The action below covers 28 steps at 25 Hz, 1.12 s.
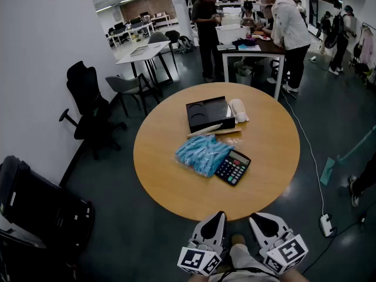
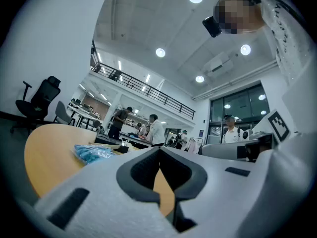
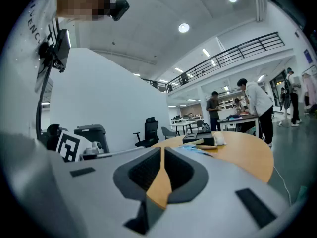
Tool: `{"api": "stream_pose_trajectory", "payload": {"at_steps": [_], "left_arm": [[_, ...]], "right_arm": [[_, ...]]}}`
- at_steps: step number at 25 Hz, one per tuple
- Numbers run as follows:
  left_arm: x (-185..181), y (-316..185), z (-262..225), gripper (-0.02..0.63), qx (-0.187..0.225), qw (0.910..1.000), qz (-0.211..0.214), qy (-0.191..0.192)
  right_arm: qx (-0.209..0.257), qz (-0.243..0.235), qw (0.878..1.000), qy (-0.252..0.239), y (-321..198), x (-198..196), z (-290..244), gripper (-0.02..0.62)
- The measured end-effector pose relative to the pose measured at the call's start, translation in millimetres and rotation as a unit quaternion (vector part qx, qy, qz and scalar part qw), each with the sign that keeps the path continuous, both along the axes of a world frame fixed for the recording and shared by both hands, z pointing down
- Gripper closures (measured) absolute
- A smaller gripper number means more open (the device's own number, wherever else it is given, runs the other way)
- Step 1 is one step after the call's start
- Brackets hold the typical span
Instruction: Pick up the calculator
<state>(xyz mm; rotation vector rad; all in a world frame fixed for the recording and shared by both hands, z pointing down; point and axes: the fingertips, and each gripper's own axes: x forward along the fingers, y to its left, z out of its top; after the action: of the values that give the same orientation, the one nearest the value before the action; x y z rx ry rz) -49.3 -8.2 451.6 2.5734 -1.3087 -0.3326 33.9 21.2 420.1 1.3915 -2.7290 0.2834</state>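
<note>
- While both grippers hang just off the table's (image 1: 276, 178) near edge, the left gripper (image 1: 221, 215) and right gripper (image 1: 254, 217) each have their jaws closed tip to tip, with nothing between them.
- Neither is near the calculator (image 1: 233, 167), which lies flat and face up on the table, a little right of centre and skewed to the edge.
- The reach looks not yet begun. The right gripper seems better placed, being on the calculator's open side.
- To do it well, I would open the jaws before reaching. Then I would tip the gripper down steeply and close across the calculator's narrow width, since a flat, thin body gives little to grip from a level approach.
- A crumpled blue bag (image 1: 202, 153) lies against the calculator's left side, touching or slightly overlapping it. That is the one real obstacle, so coming from the right or near side should keep the jaws from catching plastic.
- Farther back lie a pale stick (image 1: 212, 130), a black box (image 1: 210, 113) and a white roll (image 1: 238, 110), all apart from the calculator and out of the way.
- Beyond the table stand an office chair (image 1: 88, 107) at the left and people (image 1: 288, 25) at a far desk. A cable (image 1: 311, 157) runs along the floor at the right.
</note>
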Motion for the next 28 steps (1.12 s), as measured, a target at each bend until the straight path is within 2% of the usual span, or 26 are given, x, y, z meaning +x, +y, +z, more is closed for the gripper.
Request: {"api": "stream_pose_trajectory", "payload": {"at_steps": [6,16,17,20,24,28], "left_arm": [[35.2,-49.5,11.0,0.6,0.002,0.9995,0.033,0.004],[85.4,-120.0,77.0,0.6,-0.043,0.997,0.064,-0.012],[87.5,-125.2,83.0,0.6,-0.05,0.9968,0.062,-0.011],[87.6,-136.5,99.7,0.6,-0.07,0.9962,0.051,-0.009],[86.6,-146.3,118.7,0.6,-0.086,0.9948,0.049,-0.022],[86.7,-155.8,131.9,0.6,-0.101,0.9934,0.046,-0.027]], "right_arm": [[-0.026,-0.014,1.0,0.009,-60.4,9.9,22.6,0.583],[-0.106,-0.017,0.994,0.003,-155.2,31.0,90.2,0.577],[-0.115,-0.019,0.993,0.0,-162.5,30.2,97.6,0.569],[-0.142,-0.023,0.99,-0.006,-181.7,32.7,117.1,0.488],[-0.185,-0.008,0.983,-0.011,-219.3,53.9,143.9,0.42],[-0.23,-0.013,0.973,0.026,-264.2,66.4,174.2,0.382]]}}
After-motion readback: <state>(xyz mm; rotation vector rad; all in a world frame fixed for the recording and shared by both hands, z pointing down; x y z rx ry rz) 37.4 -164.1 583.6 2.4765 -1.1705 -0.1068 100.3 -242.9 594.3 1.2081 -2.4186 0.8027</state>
